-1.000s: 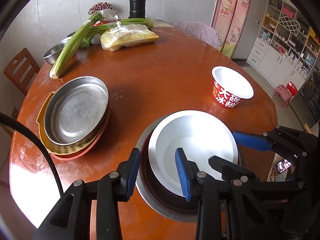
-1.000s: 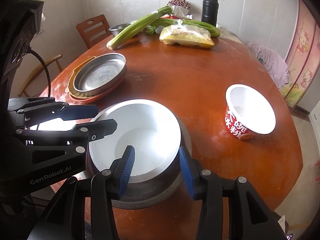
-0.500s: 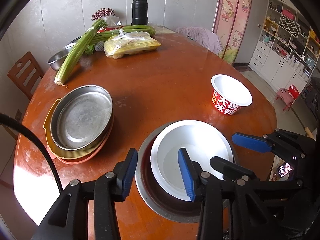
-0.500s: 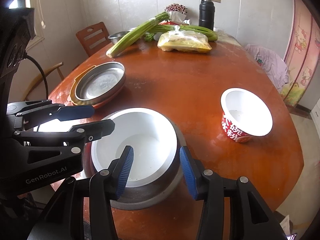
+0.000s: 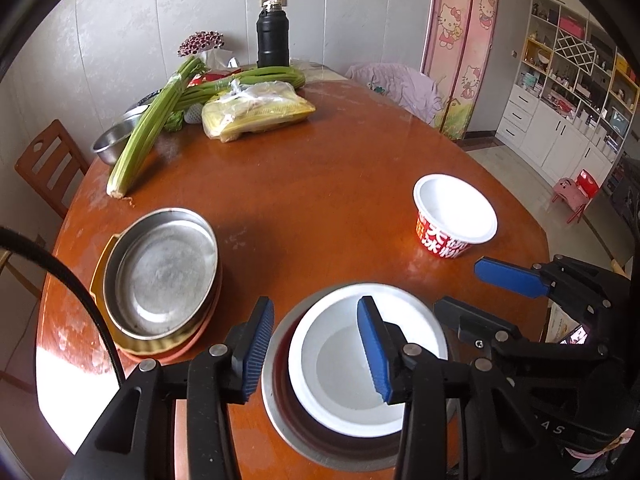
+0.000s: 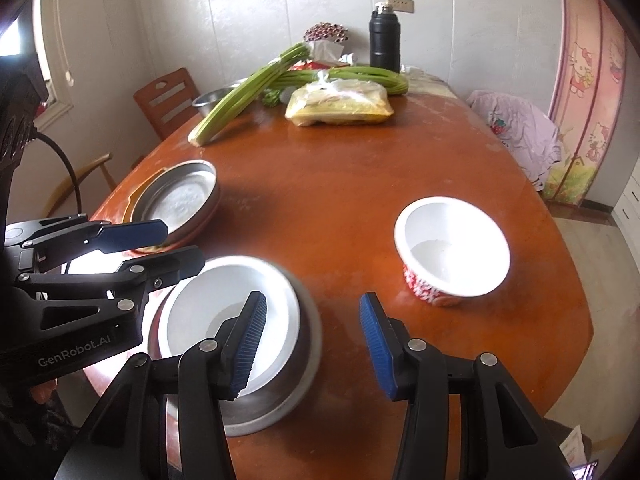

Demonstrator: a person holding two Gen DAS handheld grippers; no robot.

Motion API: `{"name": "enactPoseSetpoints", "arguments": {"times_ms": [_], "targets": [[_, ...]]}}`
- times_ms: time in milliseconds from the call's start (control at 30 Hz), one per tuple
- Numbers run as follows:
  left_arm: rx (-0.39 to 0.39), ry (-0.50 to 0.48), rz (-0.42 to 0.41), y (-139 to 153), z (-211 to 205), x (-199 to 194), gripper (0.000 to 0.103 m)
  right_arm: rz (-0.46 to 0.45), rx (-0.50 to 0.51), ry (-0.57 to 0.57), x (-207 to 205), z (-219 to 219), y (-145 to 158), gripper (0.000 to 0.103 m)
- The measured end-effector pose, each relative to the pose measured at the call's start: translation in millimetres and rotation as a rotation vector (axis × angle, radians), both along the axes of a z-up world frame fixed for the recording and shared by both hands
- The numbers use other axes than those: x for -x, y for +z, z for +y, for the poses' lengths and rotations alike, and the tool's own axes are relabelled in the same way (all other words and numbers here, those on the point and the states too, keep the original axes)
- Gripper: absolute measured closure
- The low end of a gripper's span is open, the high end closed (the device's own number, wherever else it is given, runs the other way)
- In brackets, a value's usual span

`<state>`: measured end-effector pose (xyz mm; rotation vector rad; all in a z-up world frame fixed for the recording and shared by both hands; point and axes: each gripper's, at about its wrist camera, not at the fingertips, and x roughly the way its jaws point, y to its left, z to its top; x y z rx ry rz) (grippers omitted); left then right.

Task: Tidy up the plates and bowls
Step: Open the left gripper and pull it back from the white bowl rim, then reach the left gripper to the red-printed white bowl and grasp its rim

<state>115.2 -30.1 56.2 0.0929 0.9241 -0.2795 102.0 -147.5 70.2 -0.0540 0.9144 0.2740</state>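
A white bowl sits nested in a wider steel bowl near the table's front edge. My left gripper hovers open above the stack's left rim, one pad outside the steel bowl, one over the white bowl. My right gripper is open over the right rim with nothing pinched between its pads. A steel pan rests on a yellow dish and an orange plate to the left. A red-and-white paper bowl stands alone at the right.
At the far end of the brown oval table lie celery stalks, a bag of yellow food, a black flask and a small steel bowl. A wooden chair stands at the left.
Both grippers have lifted and drawn back from the nested bowls, which stay on the table. The left jaws have widened a little. The right view has swung toward the paper bowl.
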Motion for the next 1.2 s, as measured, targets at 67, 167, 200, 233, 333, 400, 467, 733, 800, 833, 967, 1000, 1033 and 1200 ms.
{"name": "enactPoseSetpoints", "arguments": {"times_ms": [67, 167, 200, 233, 333, 400, 467, 733, 800, 833, 967, 1000, 1033, 1200], "targets": [[0.000, -0.003, -0.006, 3, -3, -3, 0.060, -0.005, -0.001, -0.007, -3, -3, 3, 0.052], [0.000, -0.008, -0.012, 8, -6, -7, 0.060, -0.011, -0.005, -0.016, -8, -8, 8, 0.052], [0.002, -0.013, -0.013, 10, -8, -9, 0.060, -0.016, -0.006, -0.019, -9, -9, 10, 0.052], [0.003, -0.013, -0.014, 11, -9, -11, 0.060, -0.021, -0.005, -0.022, -10, -11, 12, 0.052], [0.005, -0.018, -0.019, 15, -12, -16, 0.059, -0.035, -0.008, -0.035, -15, -16, 17, 0.051], [0.007, -0.021, -0.022, 16, -14, -20, 0.059, -0.040, -0.010, -0.046, -18, -20, 19, 0.047], [0.005, -0.020, -0.023, 19, -16, -24, 0.059, -0.042, -0.014, -0.058, -22, -24, 21, 0.047], [0.000, -0.035, -0.032, 27, -26, -36, 0.058, -0.047, -0.025, -0.081, -34, -38, 28, 0.047], [0.002, -0.043, -0.035, 29, -30, -39, 0.058, -0.049, -0.025, -0.088, -37, -42, 31, 0.047], [0.001, -0.046, -0.035, 29, -32, -39, 0.058, -0.051, -0.024, -0.093, -38, -44, 32, 0.047], [-0.004, -0.059, -0.033, 30, -41, -45, 0.056, -0.062, -0.025, -0.123, -41, -57, 36, 0.047], [-0.006, -0.062, -0.031, 30, -45, -47, 0.055, -0.064, -0.024, -0.130, -42, -61, 37, 0.047], [-0.007, -0.066, -0.030, 31, -47, -48, 0.055, -0.066, -0.024, -0.141, -43, -66, 38, 0.047], [0.008, -0.095, -0.025, 35, -61, -58, 0.054, -0.084, -0.022, -0.203, -50, -90, 45, 0.047]]}}
